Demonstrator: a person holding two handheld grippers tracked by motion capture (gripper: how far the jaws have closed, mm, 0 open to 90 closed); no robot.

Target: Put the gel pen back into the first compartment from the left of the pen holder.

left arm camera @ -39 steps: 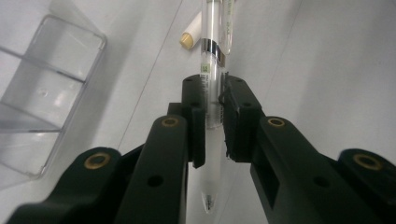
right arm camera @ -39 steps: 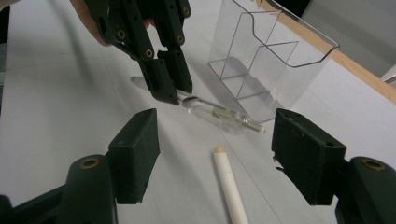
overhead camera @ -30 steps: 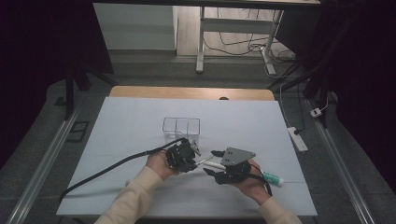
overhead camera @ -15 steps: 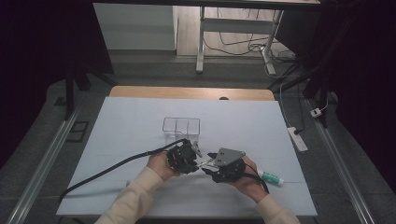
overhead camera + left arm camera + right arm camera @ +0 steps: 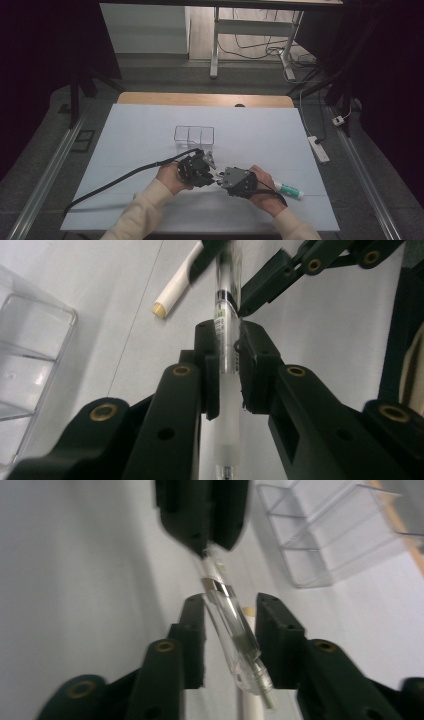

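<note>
The pale surface (image 5: 150,130) fills the middle of the high view, with a clear divided tray (image 5: 193,137) standing just above centre. Below it, my two hands meet at lower centre. My left hand-held gripper (image 5: 207,167) is clamped tight on the frosted barrel of a clear pen (image 5: 227,365), which runs up the middle of the left gripper view between the pads. My right hand-held gripper (image 5: 222,179) faces it from the right; its jaws have just been closing around the pen's clear cap end (image 5: 235,635), and they look not quite pressed on it, though the blur makes that hard to judge. A white, green-capped tube (image 5: 289,190) lies on the surface at lower right, just beside my right hand. A white stick (image 5: 175,287) lies at upper left of the left gripper view.
</note>
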